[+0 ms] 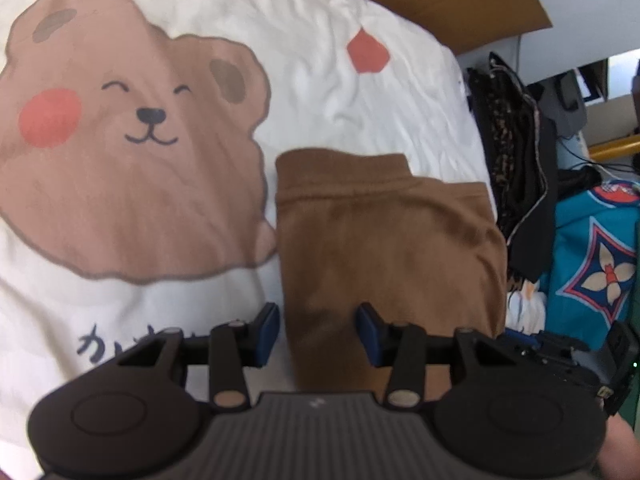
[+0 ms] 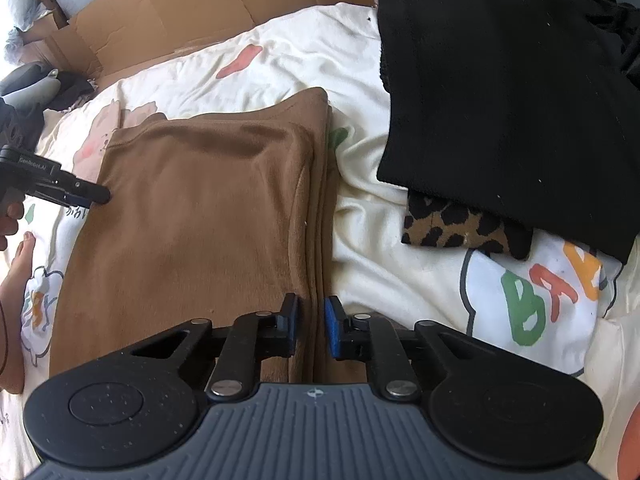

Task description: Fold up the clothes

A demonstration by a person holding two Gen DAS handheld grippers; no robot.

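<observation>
A folded brown garment (image 1: 384, 248) lies on a white bedsheet (image 1: 328, 56) printed with a bear. My left gripper (image 1: 318, 330) is open and straddles the garment's left edge, its pads clear of the cloth. In the right wrist view the same brown garment (image 2: 200, 216) lies flat, with its layered right edge running down between my right gripper's (image 2: 312, 324) fingers. That gripper's jaws are narrow and pinch this stacked edge. The left gripper (image 2: 98, 196) shows at the garment's far left side, held by a hand.
A stack of black clothes (image 2: 500, 100) with a leopard-print piece (image 2: 452, 224) under it lies right of the garment. Cardboard (image 2: 180, 12) stands behind the bed. A person's bare foot (image 2: 16, 272) rests at the left. Dark clothes (image 1: 512, 168) and a teal patterned cloth (image 1: 600, 264) lie past the bed's edge.
</observation>
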